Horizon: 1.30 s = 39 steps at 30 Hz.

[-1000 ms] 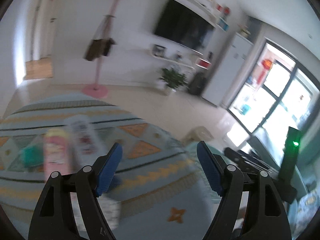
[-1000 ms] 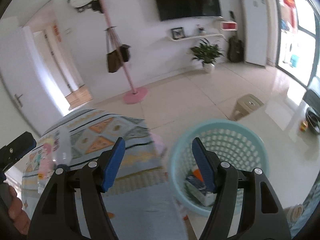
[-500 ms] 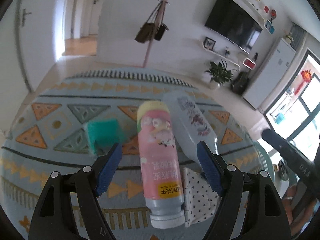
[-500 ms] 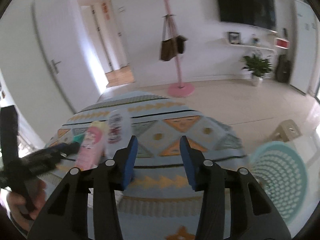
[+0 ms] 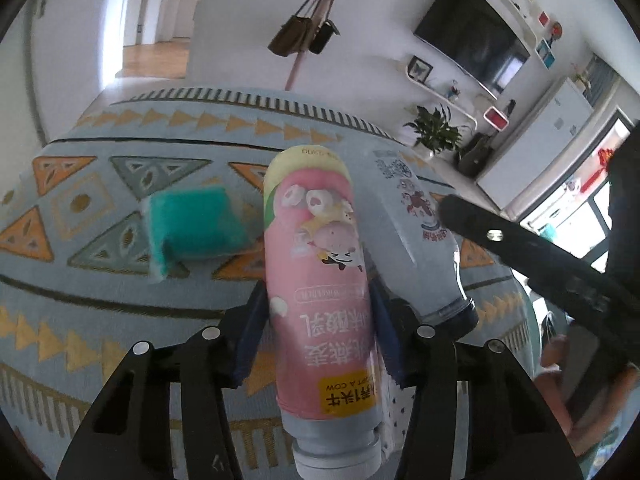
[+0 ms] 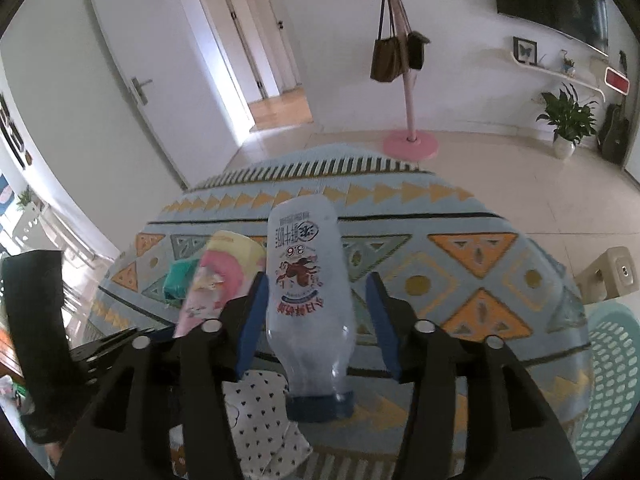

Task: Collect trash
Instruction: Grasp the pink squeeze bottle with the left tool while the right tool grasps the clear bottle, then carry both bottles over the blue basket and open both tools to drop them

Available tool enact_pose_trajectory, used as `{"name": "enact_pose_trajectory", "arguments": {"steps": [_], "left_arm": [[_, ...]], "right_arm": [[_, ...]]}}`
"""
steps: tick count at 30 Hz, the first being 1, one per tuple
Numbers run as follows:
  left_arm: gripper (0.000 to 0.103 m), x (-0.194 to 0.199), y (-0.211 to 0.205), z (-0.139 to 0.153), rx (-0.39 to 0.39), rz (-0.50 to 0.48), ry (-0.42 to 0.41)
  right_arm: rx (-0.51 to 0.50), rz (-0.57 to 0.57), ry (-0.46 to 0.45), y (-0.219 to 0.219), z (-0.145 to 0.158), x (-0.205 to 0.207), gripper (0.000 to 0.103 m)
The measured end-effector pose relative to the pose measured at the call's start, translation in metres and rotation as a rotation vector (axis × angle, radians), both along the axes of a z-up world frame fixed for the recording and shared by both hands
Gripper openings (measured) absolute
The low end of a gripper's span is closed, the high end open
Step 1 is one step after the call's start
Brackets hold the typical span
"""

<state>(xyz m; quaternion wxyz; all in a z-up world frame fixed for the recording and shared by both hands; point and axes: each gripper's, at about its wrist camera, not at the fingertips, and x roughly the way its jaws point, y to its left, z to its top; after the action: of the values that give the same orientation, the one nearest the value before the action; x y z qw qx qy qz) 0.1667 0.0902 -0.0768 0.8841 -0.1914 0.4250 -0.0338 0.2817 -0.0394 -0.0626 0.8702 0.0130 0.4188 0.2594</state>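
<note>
A pink yogurt bottle (image 5: pixel 320 280) lies on the patterned rug, cap toward me, and my left gripper (image 5: pixel 316 336) is shut on its sides. A clear milk bottle with a blue cap (image 6: pixel 310 304) lies beside it; my right gripper (image 6: pixel 316 316) straddles it with both pads a little off its sides, open. The clear bottle also shows in the left wrist view (image 5: pixel 420 240), and the pink bottle in the right wrist view (image 6: pixel 216 280). A teal sponge (image 5: pixel 196 228) lies left of the pink bottle. A white dotted paper wrapper (image 6: pixel 264 420) lies under the bottle caps.
A mint-green mesh basket (image 6: pixel 612 380) stands at the rug's right edge. A beige stool (image 6: pixel 608 276) sits on the tile floor beyond it. A pink coat stand (image 6: pixel 408 136) with bags stands behind the rug. The rug (image 6: pixel 460 240) covers a raised rounded surface.
Both grippers moved forward and down onto the bottles. The left jaws narrowed onto the pink bottle; the right gripper now straddles the clear bottle.
</note>
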Motion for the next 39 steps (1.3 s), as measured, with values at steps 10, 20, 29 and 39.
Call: {"name": "enact_pose_trajectory", "arguments": {"steps": [10, 20, 29, 39], "left_arm": [[0.048, -0.024, 0.019, -0.001, -0.027, 0.017, -0.021], [0.047, -0.028, 0.011, 0.018, -0.014, 0.001, -0.079], [0.047, -0.034, -0.009, 0.062, 0.01, -0.019, -0.197], [0.046, -0.031, -0.062, 0.116, 0.059, -0.11, -0.302]], "right_arm": [[-0.087, -0.006, 0.031, 0.025, -0.028, 0.013, 0.055], [-0.024, -0.012, 0.015, 0.005, -0.022, 0.01, 0.053], [0.038, -0.052, -0.111, -0.038, 0.026, -0.019, 0.053], [0.088, -0.202, -0.278, -0.121, 0.082, -0.055, 0.053]]}}
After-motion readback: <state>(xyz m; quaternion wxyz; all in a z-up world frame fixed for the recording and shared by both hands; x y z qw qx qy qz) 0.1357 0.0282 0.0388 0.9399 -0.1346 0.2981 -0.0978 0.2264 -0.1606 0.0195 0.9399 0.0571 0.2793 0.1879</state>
